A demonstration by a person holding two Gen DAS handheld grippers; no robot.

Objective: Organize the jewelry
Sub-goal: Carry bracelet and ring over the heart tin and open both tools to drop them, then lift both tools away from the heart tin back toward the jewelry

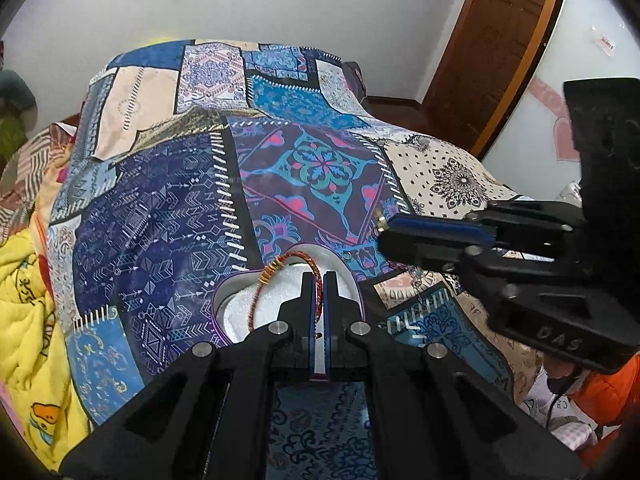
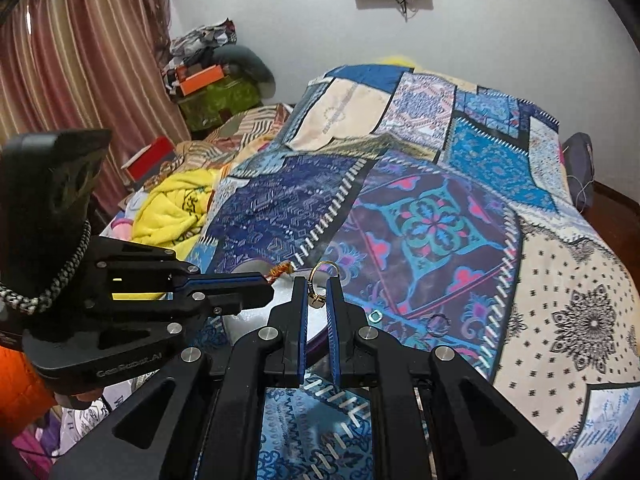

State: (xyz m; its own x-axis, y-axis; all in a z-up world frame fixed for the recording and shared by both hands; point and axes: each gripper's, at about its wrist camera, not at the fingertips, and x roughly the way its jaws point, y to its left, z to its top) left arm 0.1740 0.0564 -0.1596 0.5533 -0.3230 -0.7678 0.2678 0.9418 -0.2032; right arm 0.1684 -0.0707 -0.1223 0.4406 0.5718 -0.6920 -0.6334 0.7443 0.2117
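Observation:
My left gripper (image 1: 319, 280) is shut on a red-and-gold thread bracelet (image 1: 276, 270) and holds it over a white heart-shaped jewelry box (image 1: 230, 298) on the patchwork bedspread. My right gripper (image 2: 318, 286) is shut on a small gold ring (image 2: 319, 280), just right of the box (image 2: 288, 294); it shows in the left wrist view (image 1: 380, 230) too, with the ring's gold tip at its end. The left gripper appears at the left of the right wrist view (image 2: 264, 280), the bracelet's gold end (image 2: 280, 270) at its tip.
Two small rings (image 2: 376, 316) (image 2: 439, 323) lie on the patchwork bedspread (image 2: 440, 216) right of the box. A yellow blanket (image 2: 172, 208) and piled clothes sit at the bed's left. A wooden door (image 1: 500, 40) stands beyond the bed.

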